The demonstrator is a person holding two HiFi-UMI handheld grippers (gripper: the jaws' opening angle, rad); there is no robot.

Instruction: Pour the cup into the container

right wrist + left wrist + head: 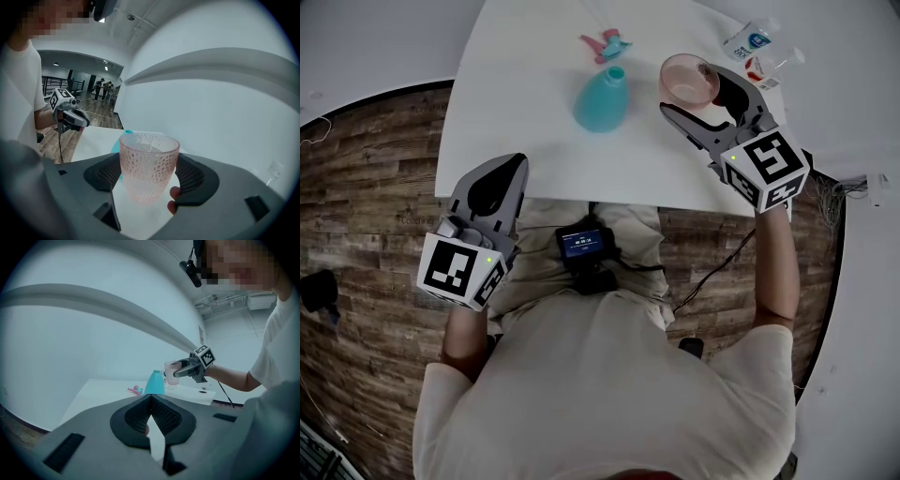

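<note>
A pink dimpled glass cup point(689, 80) is held upright above the white table point(525, 131), with my right gripper point(697, 94) shut on its sides. In the right gripper view the cup point(149, 166) fills the space between the pads point(193, 176). A teal bottle-shaped container point(602, 97) with an open neck stands on the table to the cup's left. My left gripper point(512, 167) hovers shut and empty by the table's front edge, well short of the container point(153, 383). From there the cup point(172, 372) shows beside the container.
A pink and teal spray head point(605, 43) lies behind the container. A small labelled bottle point(750, 39) and clear packaging point(776, 66) sit at the table's back right. The wooden floor point(366, 187) surrounds the table. A dark device point(584, 244) hangs at the person's waist.
</note>
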